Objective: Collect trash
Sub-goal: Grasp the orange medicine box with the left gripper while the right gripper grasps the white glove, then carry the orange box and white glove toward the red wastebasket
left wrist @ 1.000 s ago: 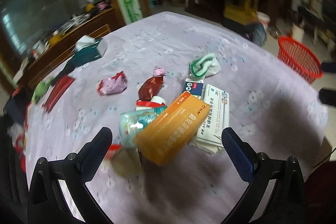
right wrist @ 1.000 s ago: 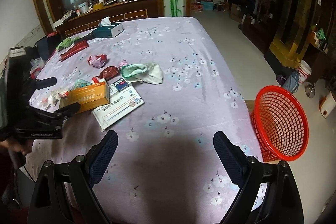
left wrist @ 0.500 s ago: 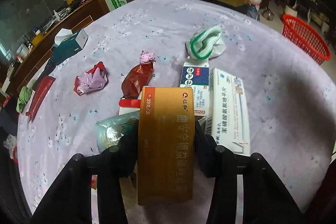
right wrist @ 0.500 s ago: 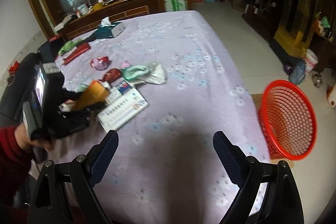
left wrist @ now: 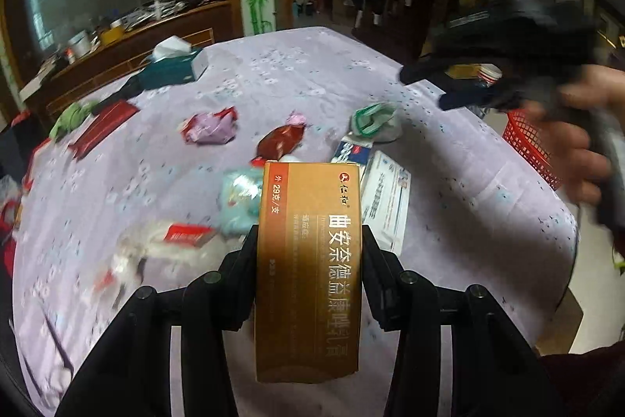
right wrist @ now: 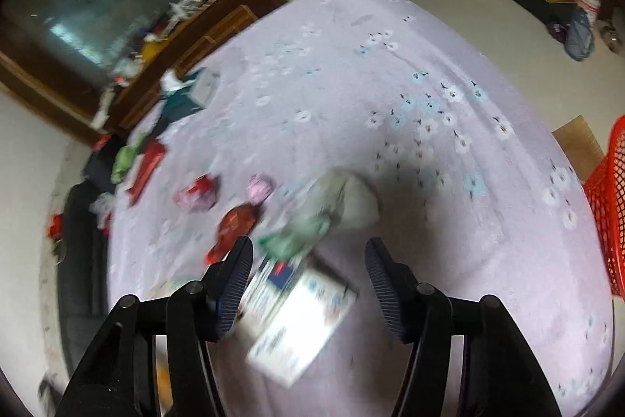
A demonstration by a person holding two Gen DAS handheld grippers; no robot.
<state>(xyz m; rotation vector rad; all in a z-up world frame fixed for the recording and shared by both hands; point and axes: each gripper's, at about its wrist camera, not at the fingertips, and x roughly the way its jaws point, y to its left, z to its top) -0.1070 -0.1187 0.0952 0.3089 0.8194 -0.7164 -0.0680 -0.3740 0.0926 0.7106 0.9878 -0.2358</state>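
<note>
**Left gripper clamps the orange box; right gripper hangs open over the white one**

The left gripper (left wrist: 310, 253) is closed on the orange box (left wrist: 308, 268), its two black fingers pressed against the box's long sides. The box lies lengthwise along the fingers, its printed face up, its far end reaching out past the fingertips and its near end back between the finger arms.

Just beyond the left finger sits a crumpled clear wrapper with a red label (left wrist: 172, 241), and next past it a pale teal packet (left wrist: 238, 202). Just beyond the right finger lies the white box (left wrist: 384, 206), with a blue-and-white carton (left wrist: 351, 151) touching its far end. Farther ahead lie a dark red wrapper (left wrist: 279, 141), a pink and red wrapper (left wrist: 211, 129) to its left, and a green-rimmed white bag (left wrist: 375, 122) to its right. Far ahead on the left, a teal tissue box (left wrist: 174, 67) stands near the table's far edge.

The right gripper (right wrist: 308, 268) is open, its fingers spread wide with nothing between the pads. The white box (right wrist: 302, 315) lies on the purple floral tablecloth (right wrist: 390, 85) below the gap, nearer the left finger; the view is blurred. Just past the fingertips is the green-rimmed white bag (right wrist: 336, 210), and off the left fingertip the dark red wrapper (right wrist: 234, 225). The red basket (right wrist: 609, 206) stands on the floor off the table's right edge, well apart from both grippers.
</note>
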